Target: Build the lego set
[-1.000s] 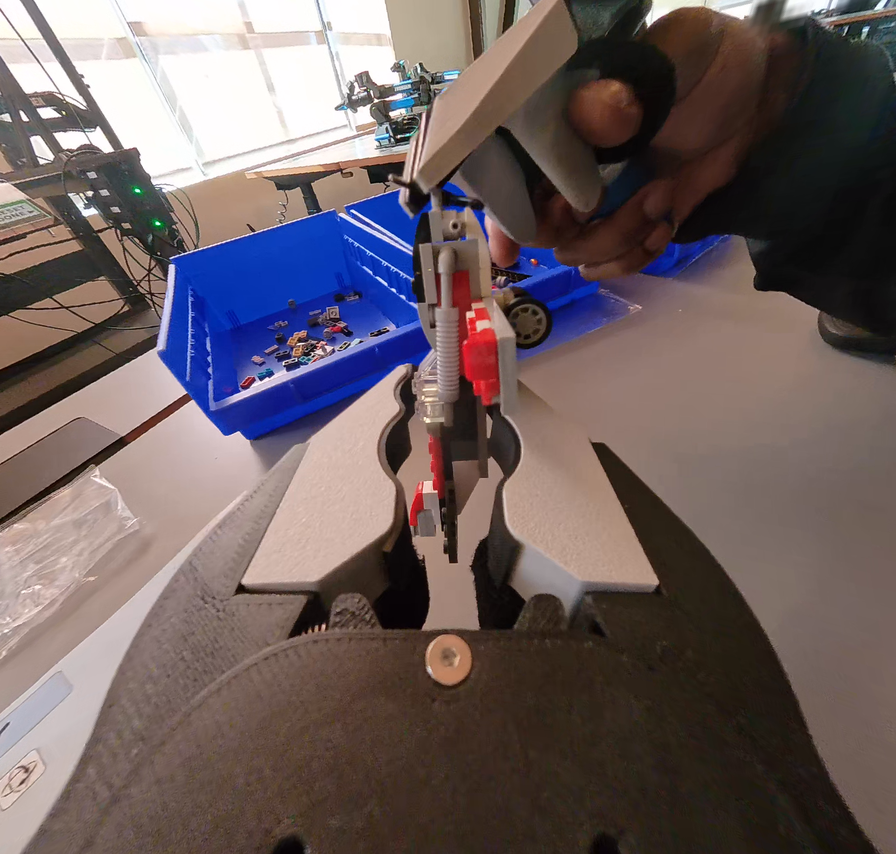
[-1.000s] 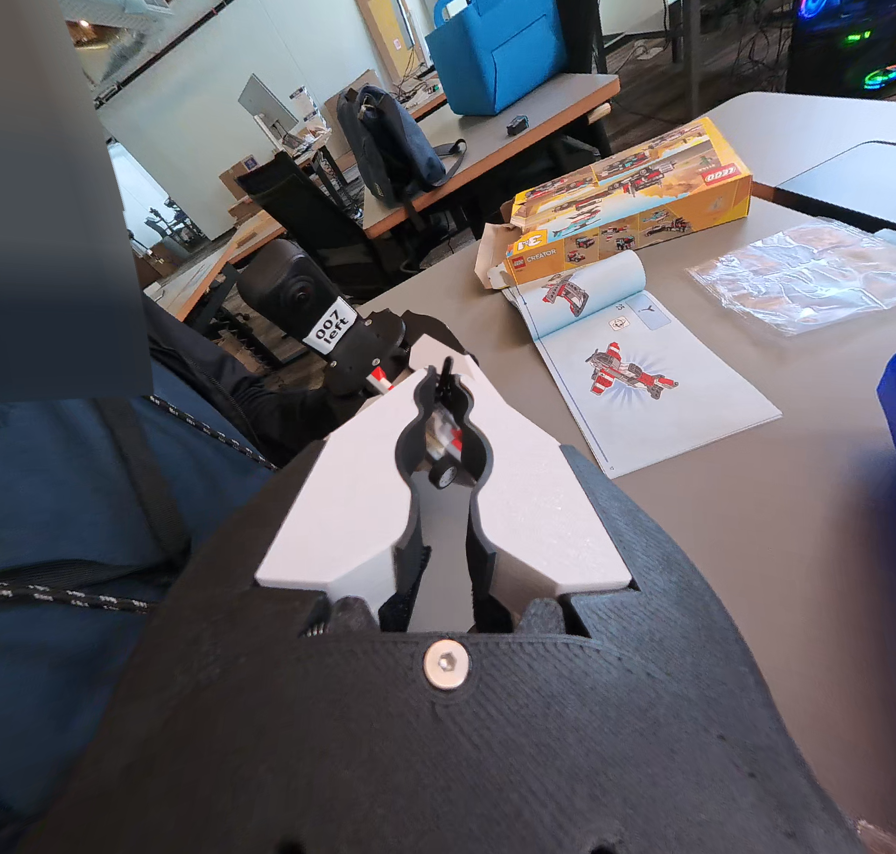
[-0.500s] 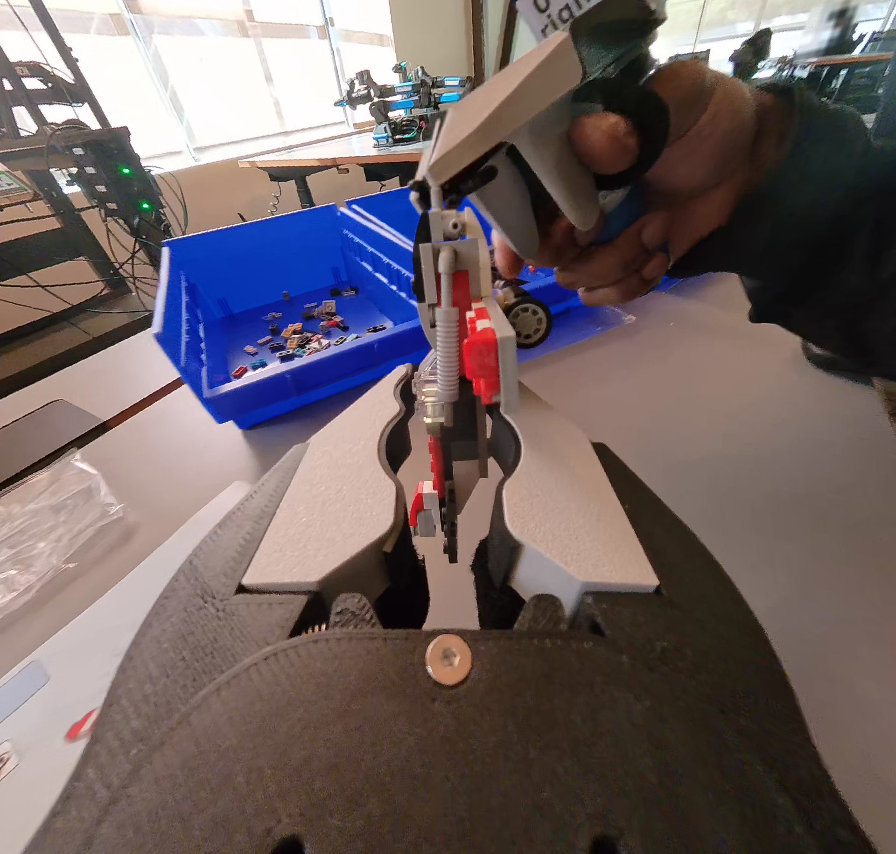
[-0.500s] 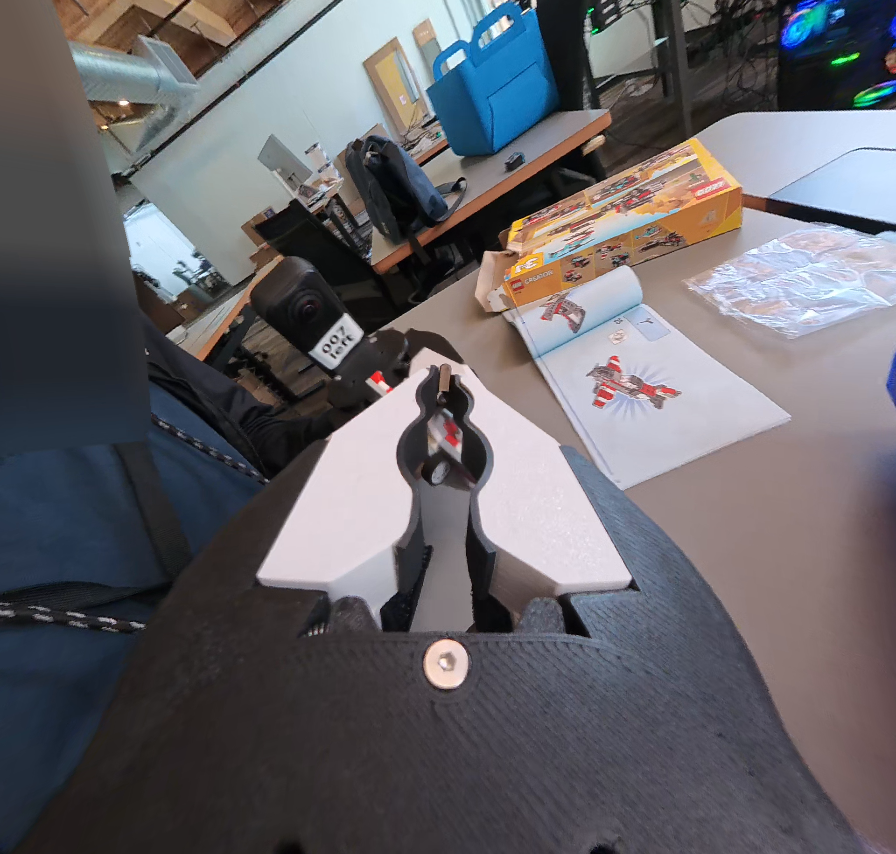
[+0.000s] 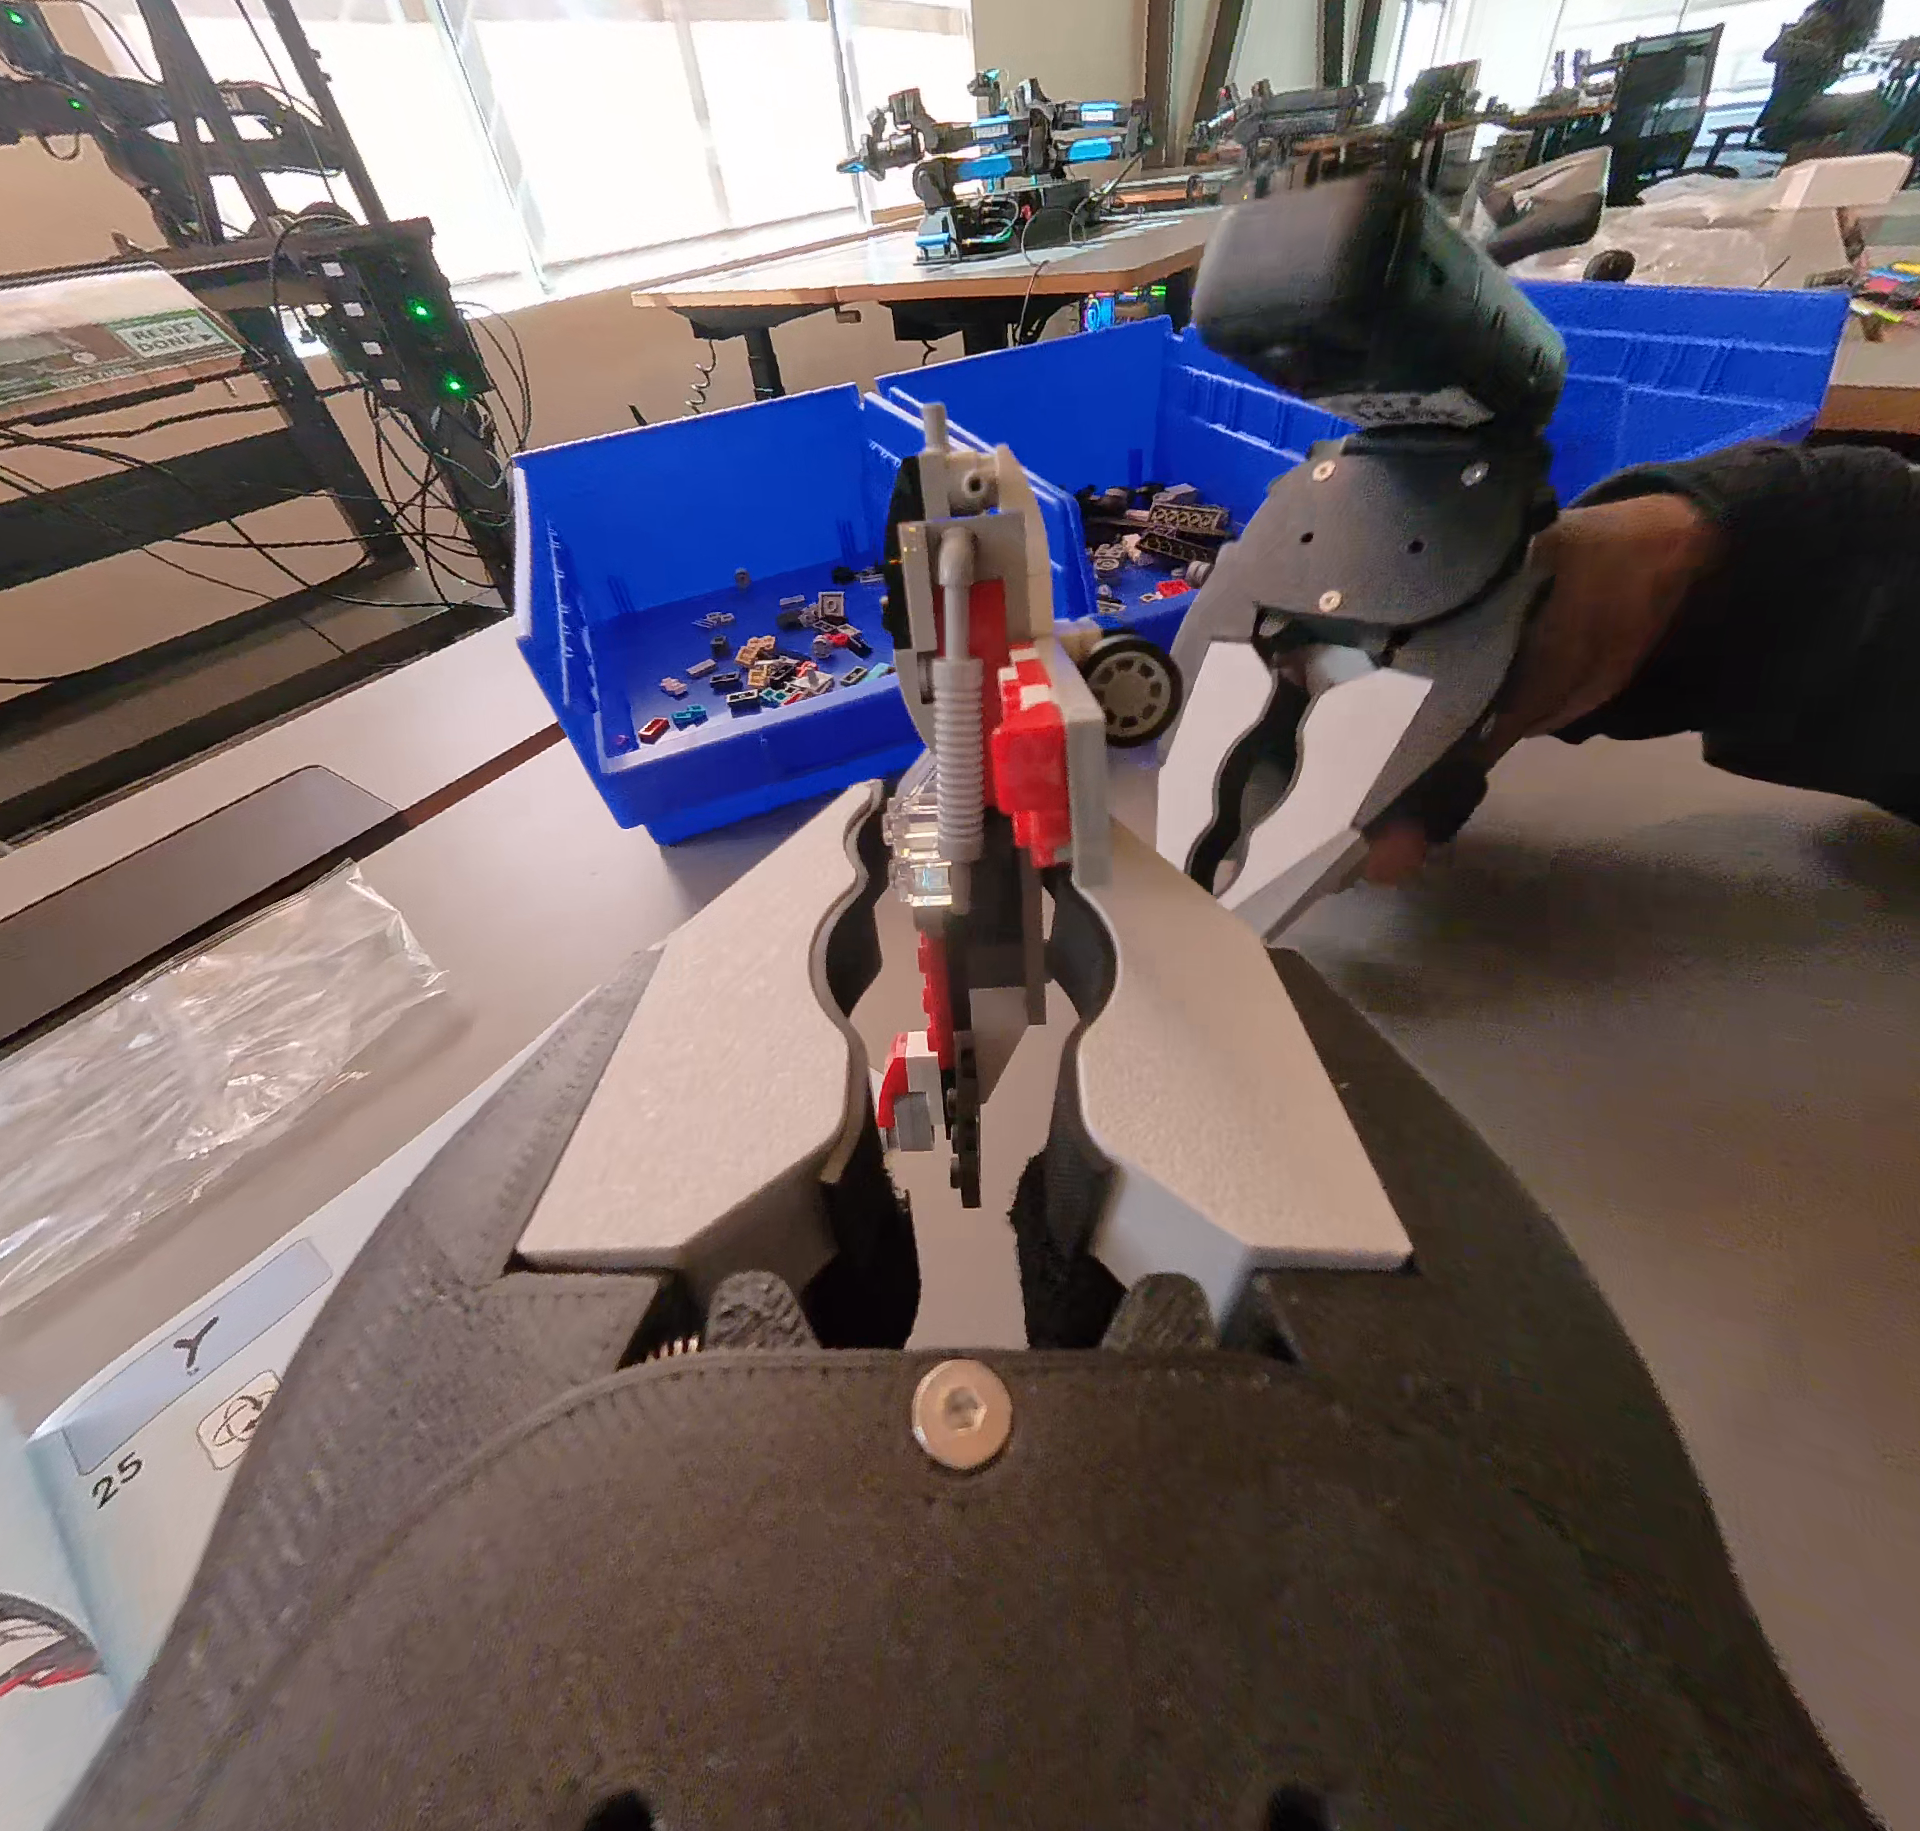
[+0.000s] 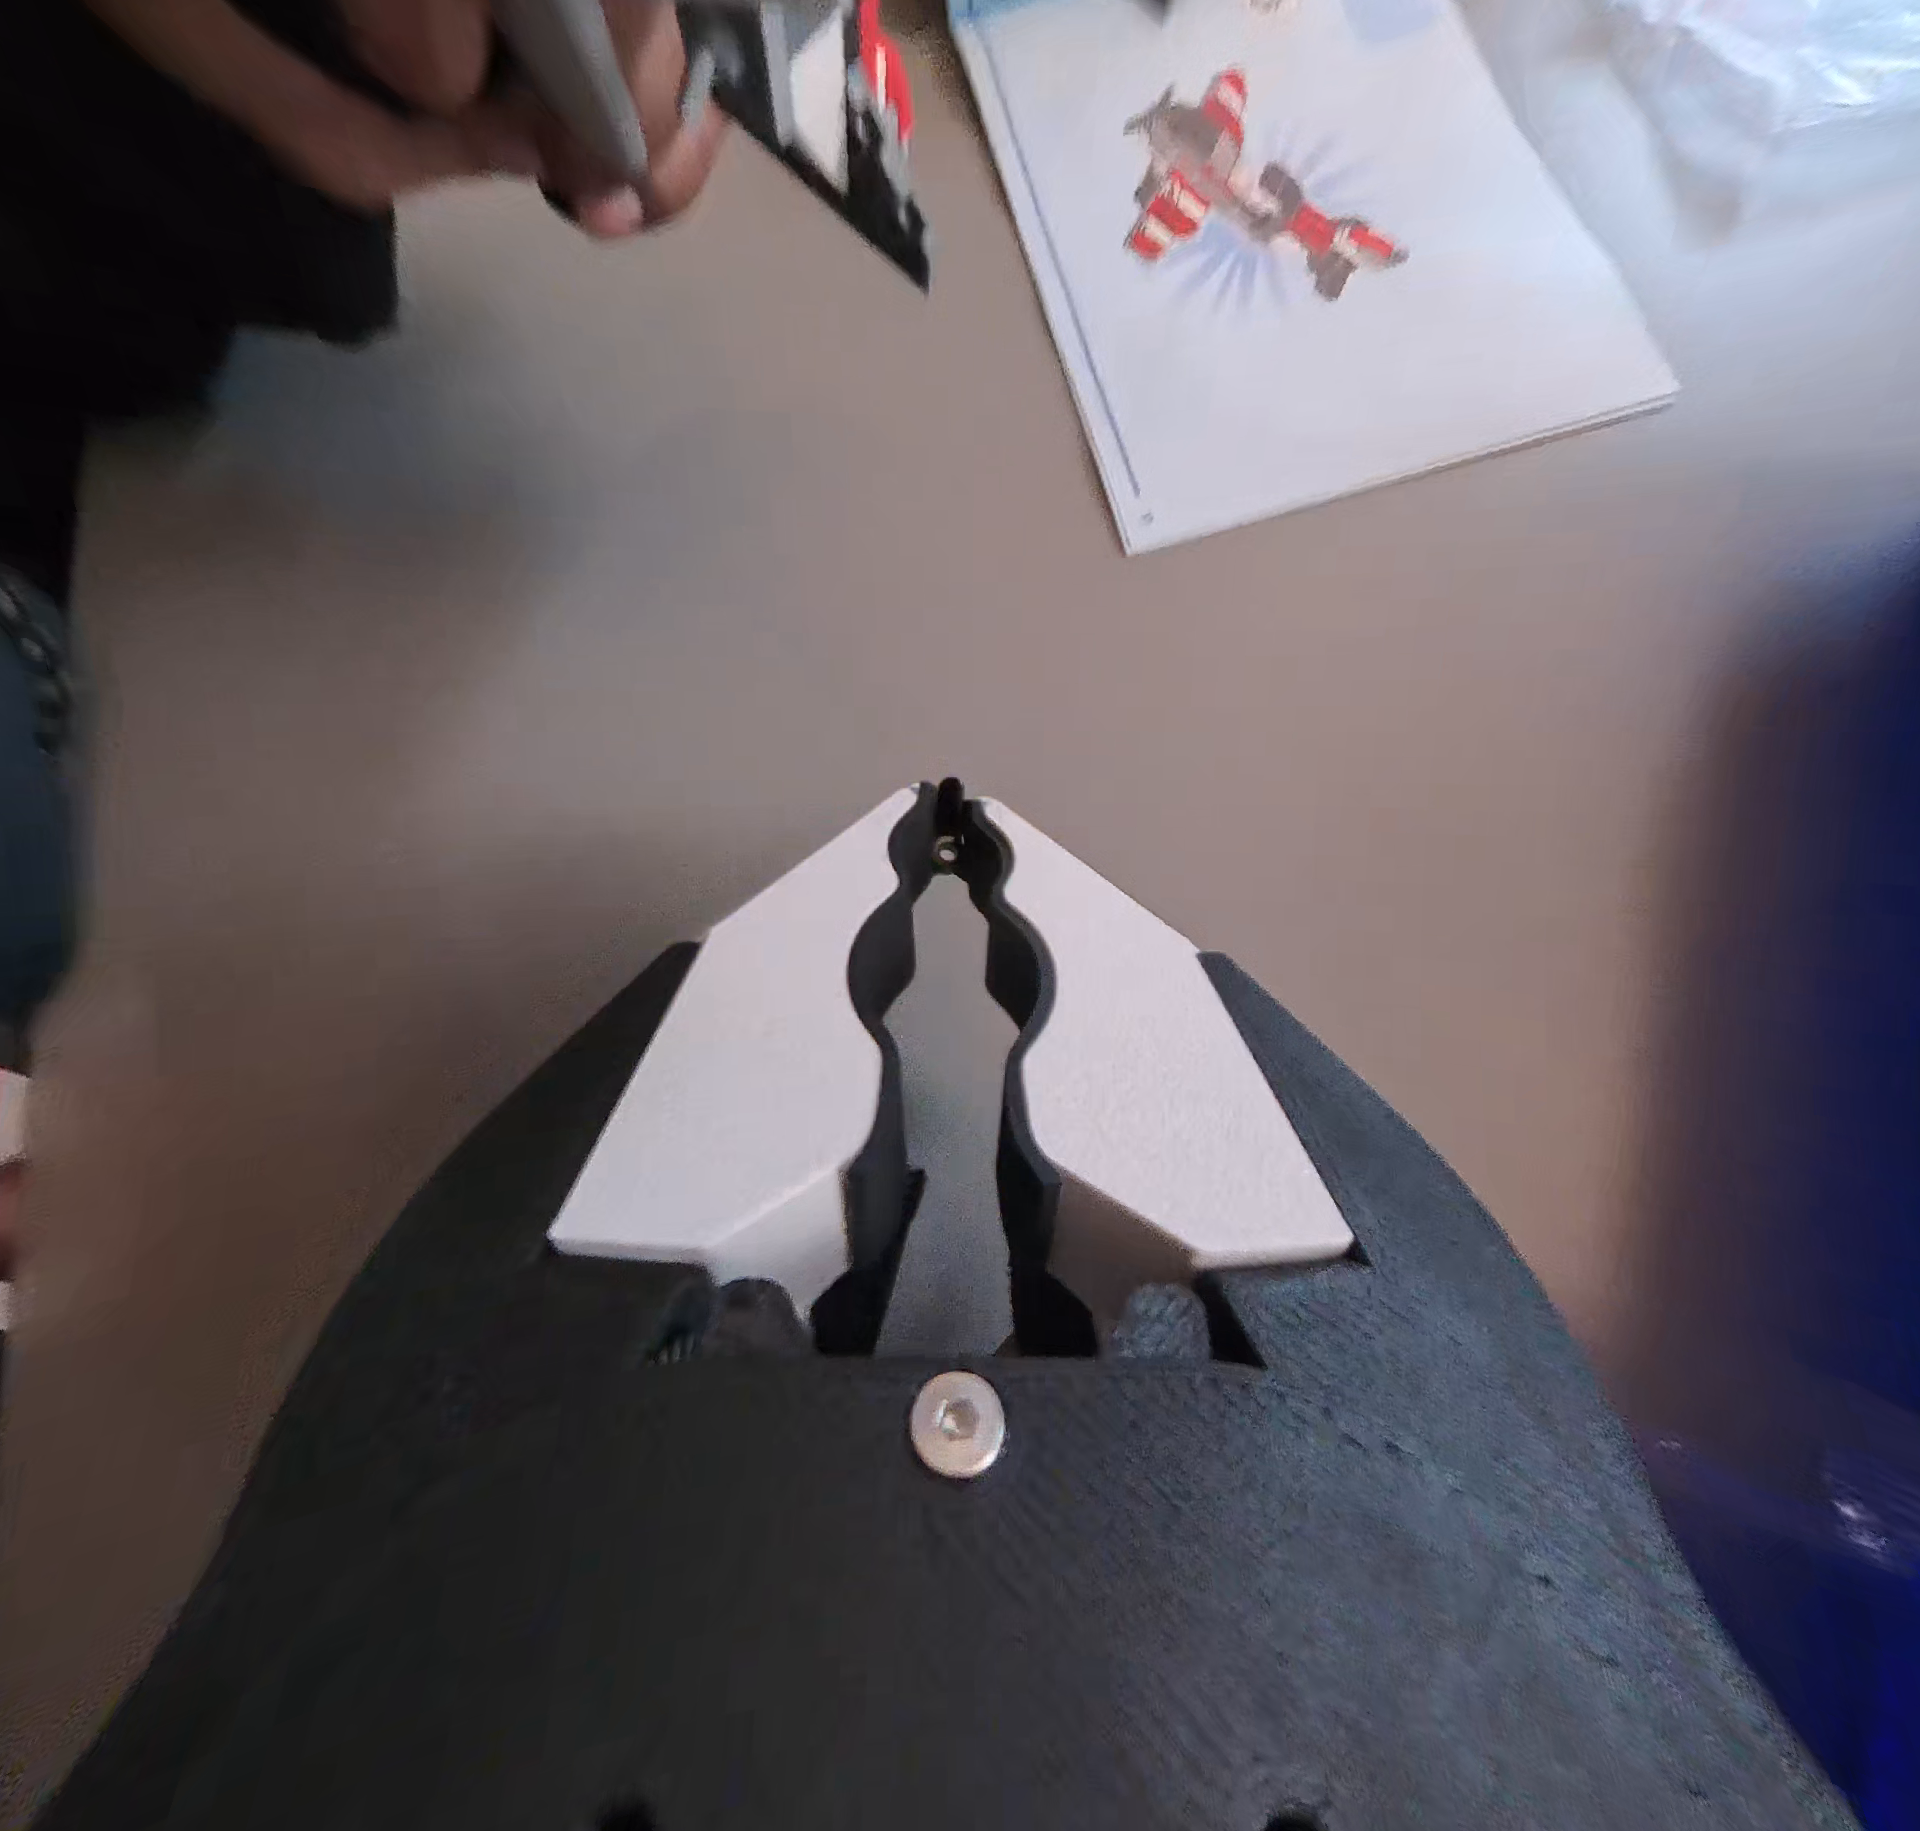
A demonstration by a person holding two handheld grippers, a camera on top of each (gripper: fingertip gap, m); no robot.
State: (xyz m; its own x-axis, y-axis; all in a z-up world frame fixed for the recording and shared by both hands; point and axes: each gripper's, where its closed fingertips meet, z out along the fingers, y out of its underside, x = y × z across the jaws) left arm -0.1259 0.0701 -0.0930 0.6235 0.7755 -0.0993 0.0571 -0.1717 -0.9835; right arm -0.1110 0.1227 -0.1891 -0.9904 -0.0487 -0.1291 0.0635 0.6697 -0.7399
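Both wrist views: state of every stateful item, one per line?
left tongs: shut on lego model
lego model: partly built, held upright off the table
right tongs: shut on small black piece
instruction booklet: open, flat on table
left blue bin: loose pieces inside
plastic bag: crumpled, flat

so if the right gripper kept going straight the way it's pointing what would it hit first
Most likely the bare table top. The right gripper, shut on a small black piece, points down at it, with nothing between. The instruction booklet lies off to the side. Depth is unclear.
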